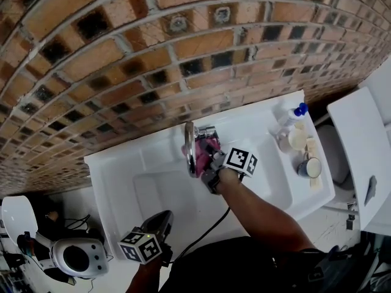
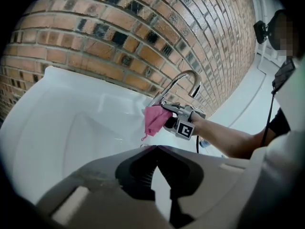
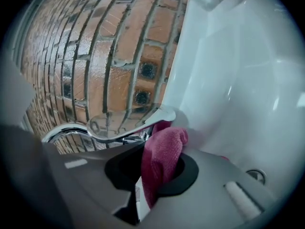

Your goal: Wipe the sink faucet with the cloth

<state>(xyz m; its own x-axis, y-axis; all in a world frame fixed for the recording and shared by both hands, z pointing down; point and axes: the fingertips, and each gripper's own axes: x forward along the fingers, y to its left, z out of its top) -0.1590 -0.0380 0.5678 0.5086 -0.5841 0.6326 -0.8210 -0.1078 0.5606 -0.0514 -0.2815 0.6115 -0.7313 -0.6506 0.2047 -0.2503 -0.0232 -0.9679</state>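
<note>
The right gripper [image 1: 212, 165] pinches a magenta-pink microfibre cloth [image 3: 164, 159] against the curved chrome faucet [image 1: 190, 146] at the back of the white ceramic sink [image 1: 116, 170] — just under its lever. The left gripper [image 2: 155, 149] hangs near the front rim — jaws together, empty.

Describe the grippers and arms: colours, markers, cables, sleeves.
The left gripper and right gripper are grey moulded shells with a black recess around the tongs. Each carries a white cube with black square markers. A black cable trails from the right one. The forearms are bare, with no sleeves in view; the person wears a dark top.
</note>
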